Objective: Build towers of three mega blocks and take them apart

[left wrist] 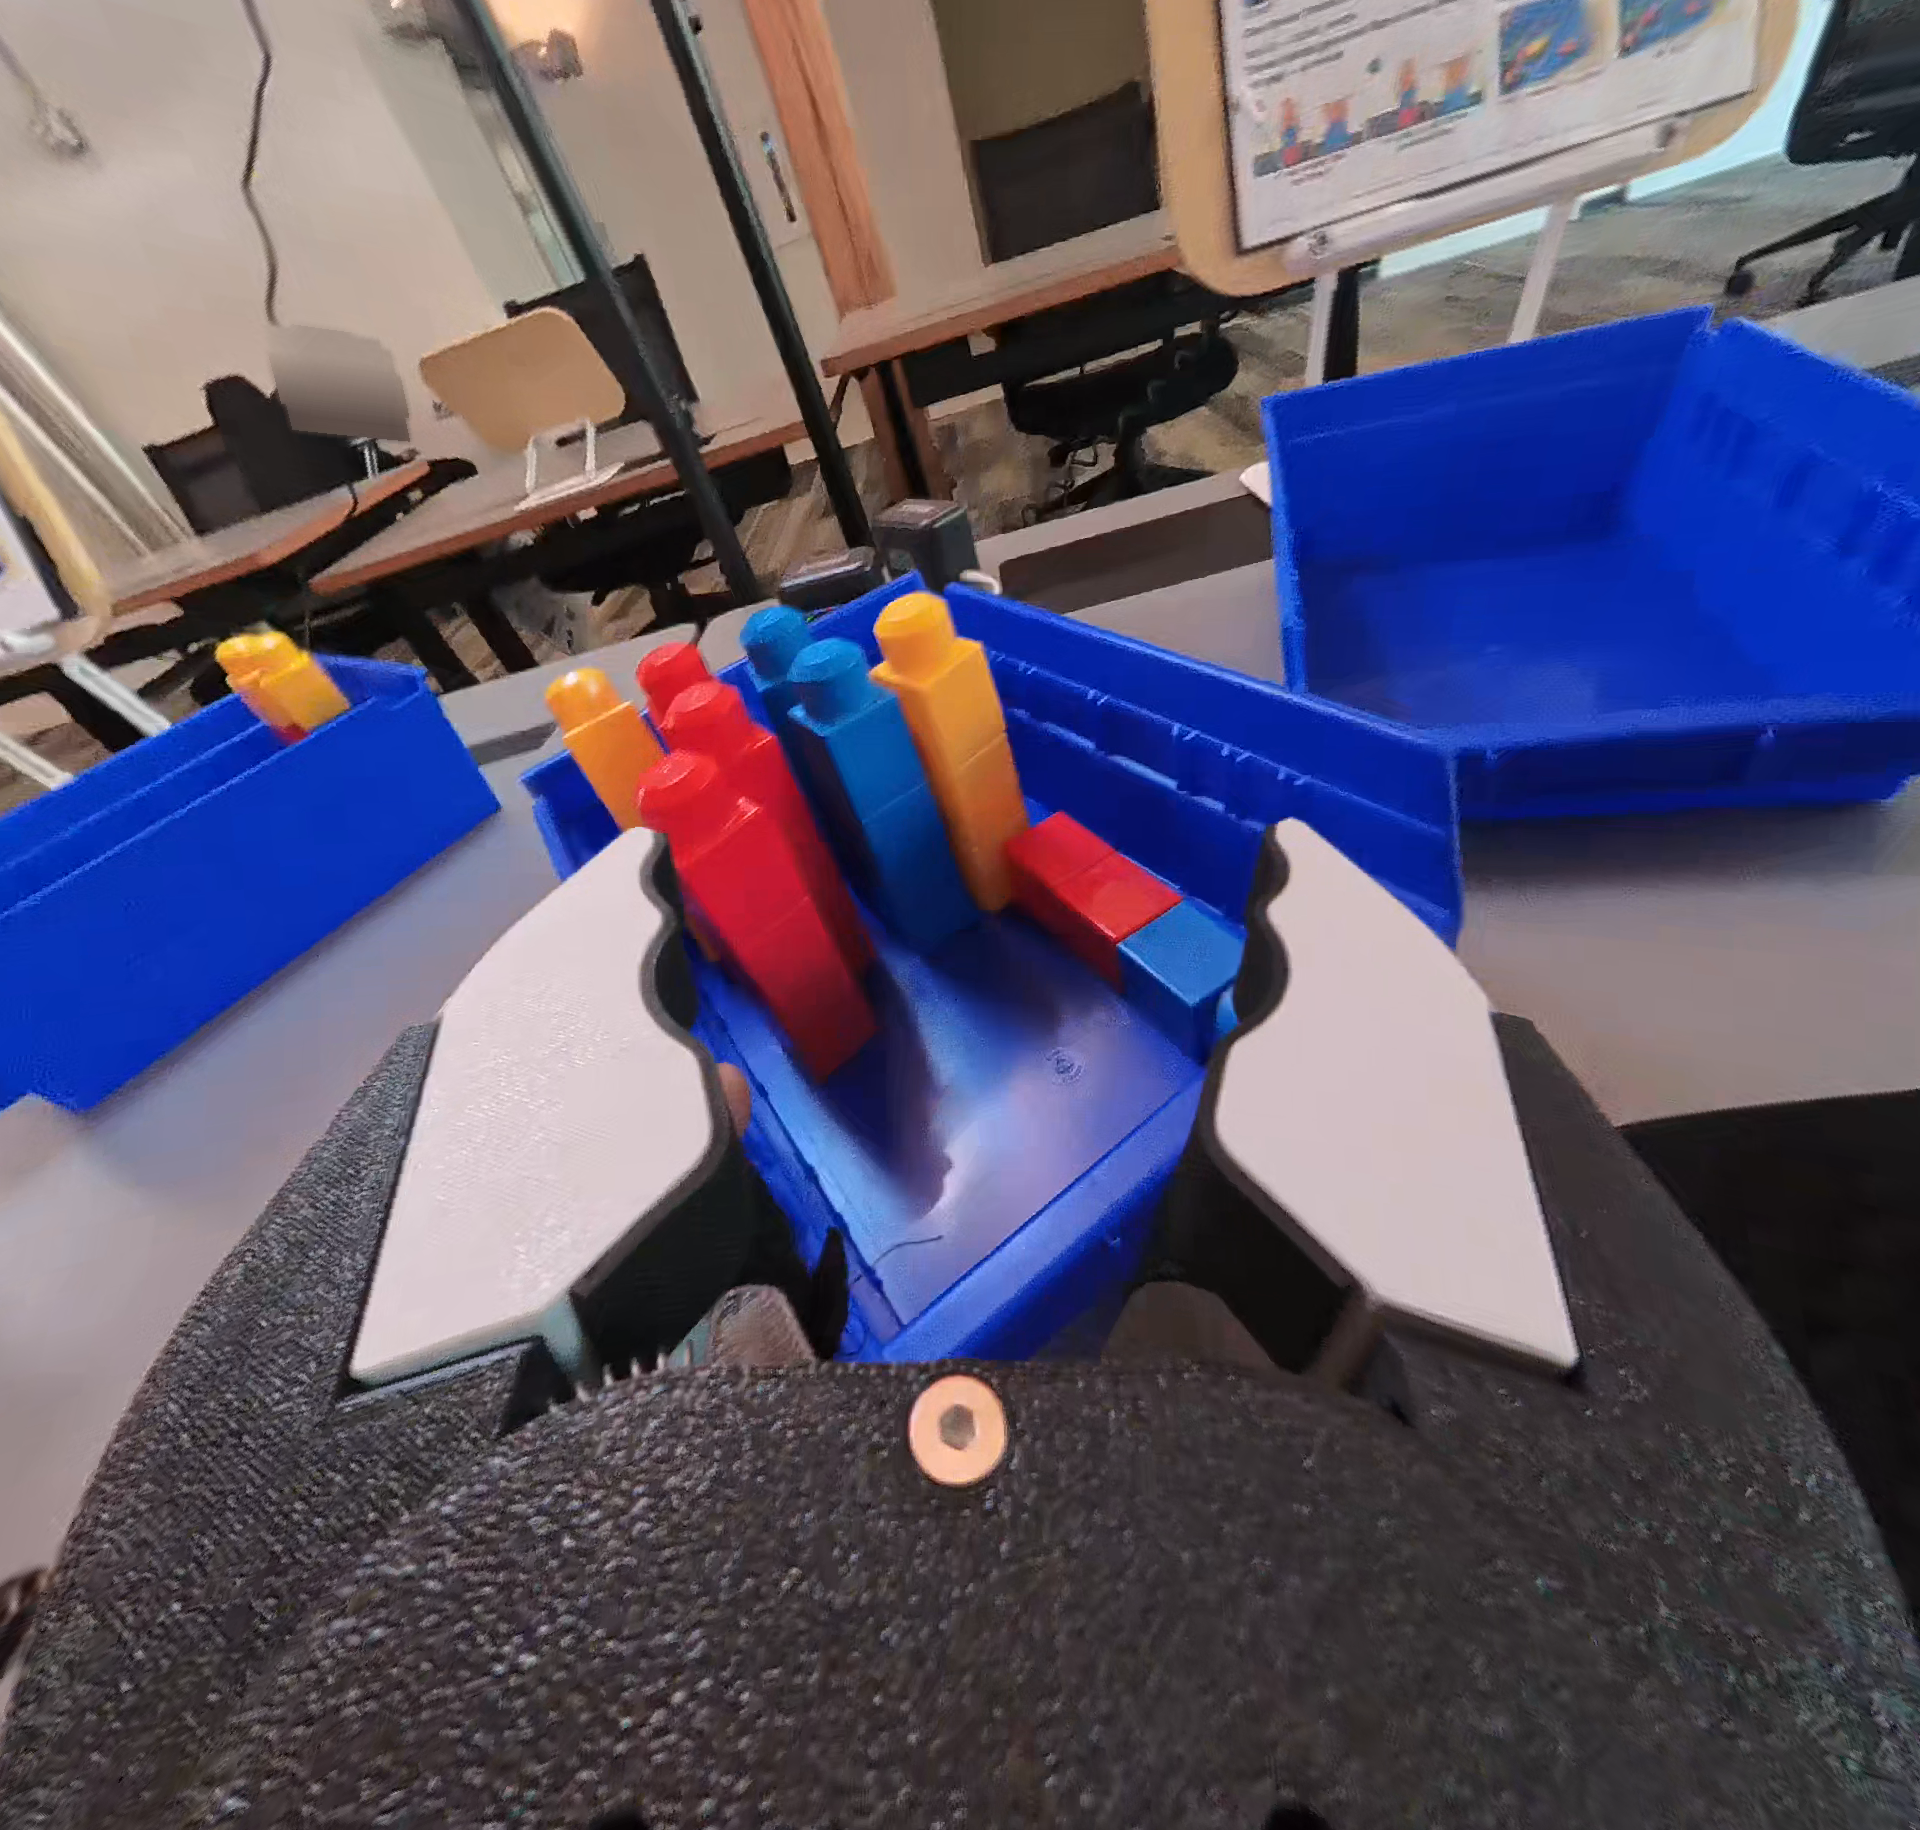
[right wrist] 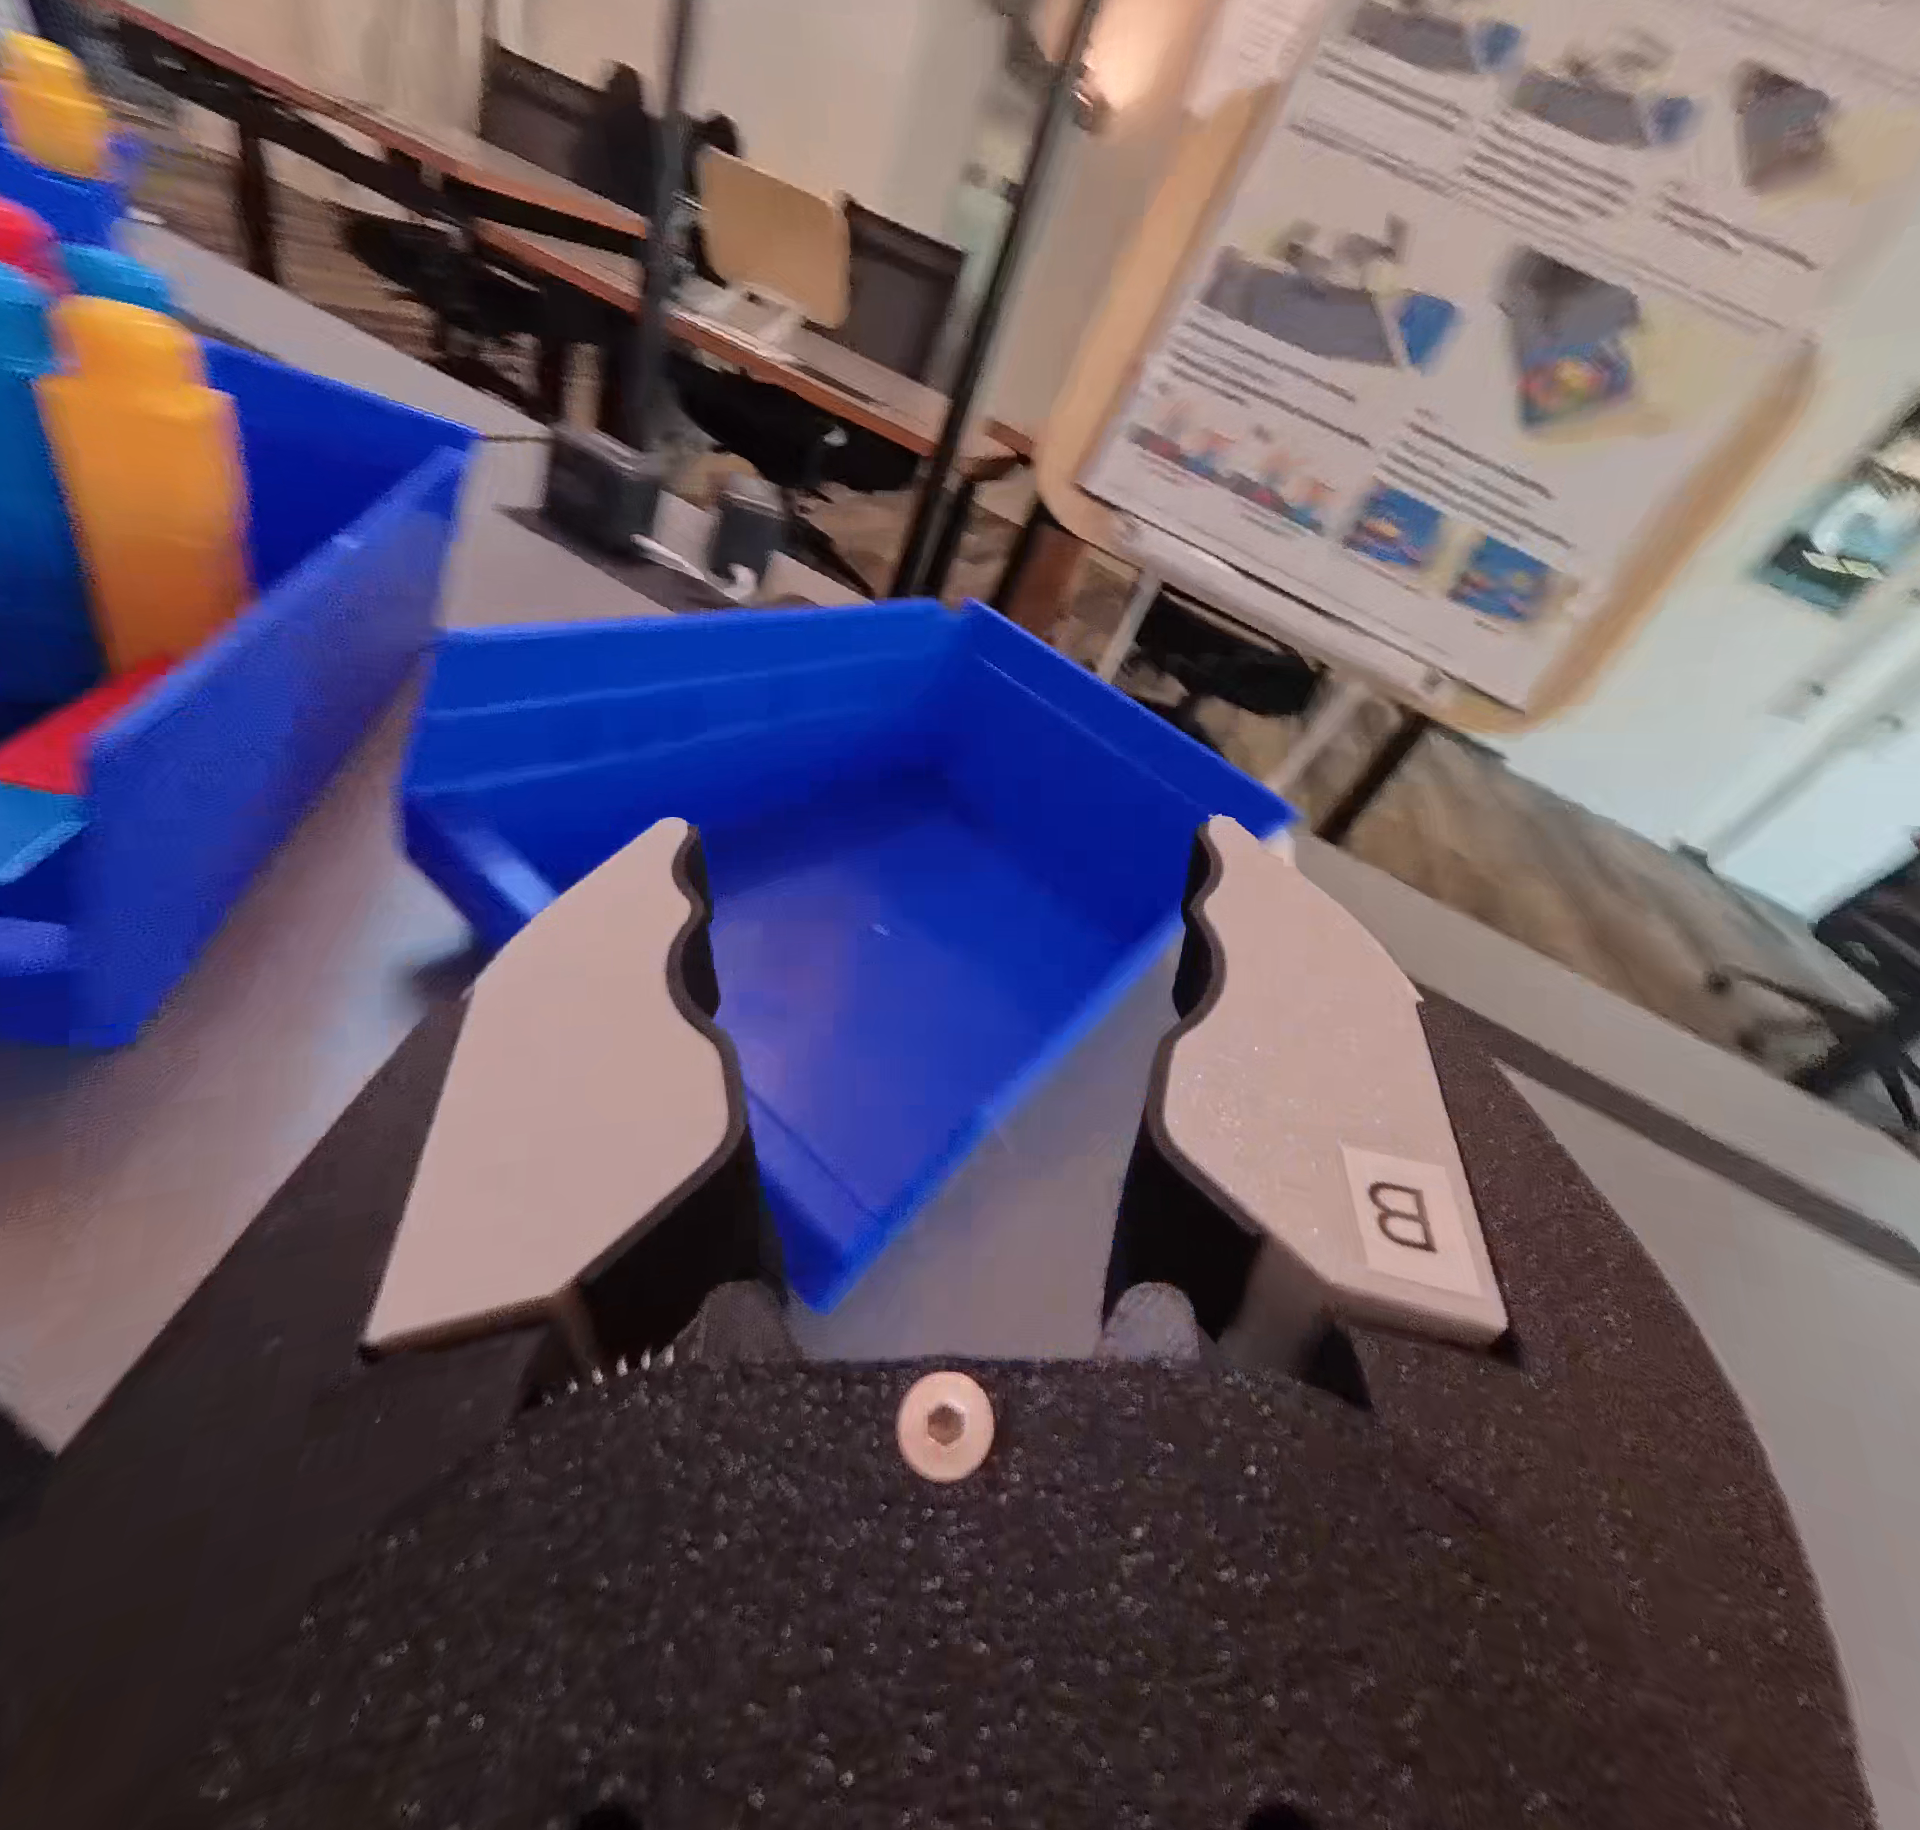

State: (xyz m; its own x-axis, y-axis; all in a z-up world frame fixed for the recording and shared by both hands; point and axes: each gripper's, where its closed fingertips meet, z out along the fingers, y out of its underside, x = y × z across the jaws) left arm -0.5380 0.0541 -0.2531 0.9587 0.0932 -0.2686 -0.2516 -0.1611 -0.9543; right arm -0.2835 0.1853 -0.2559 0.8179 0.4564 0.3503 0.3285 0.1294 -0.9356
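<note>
While both sets of fingers hang released, my left gripper [left wrist: 961, 881] frames block towers [left wrist: 831, 824] in the frame-centre bin [left wrist: 1195, 772]; my right gripper [right wrist: 940, 876] frames an empty bin [right wrist: 831, 700].

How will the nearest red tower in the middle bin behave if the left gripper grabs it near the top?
The red tower is tall, narrow and already leaning, so it probably tips easily. Its visible block seams suggest it may come apart under sideways pull. The glossy plastic could slip between the open left gripper fingers.
</note>
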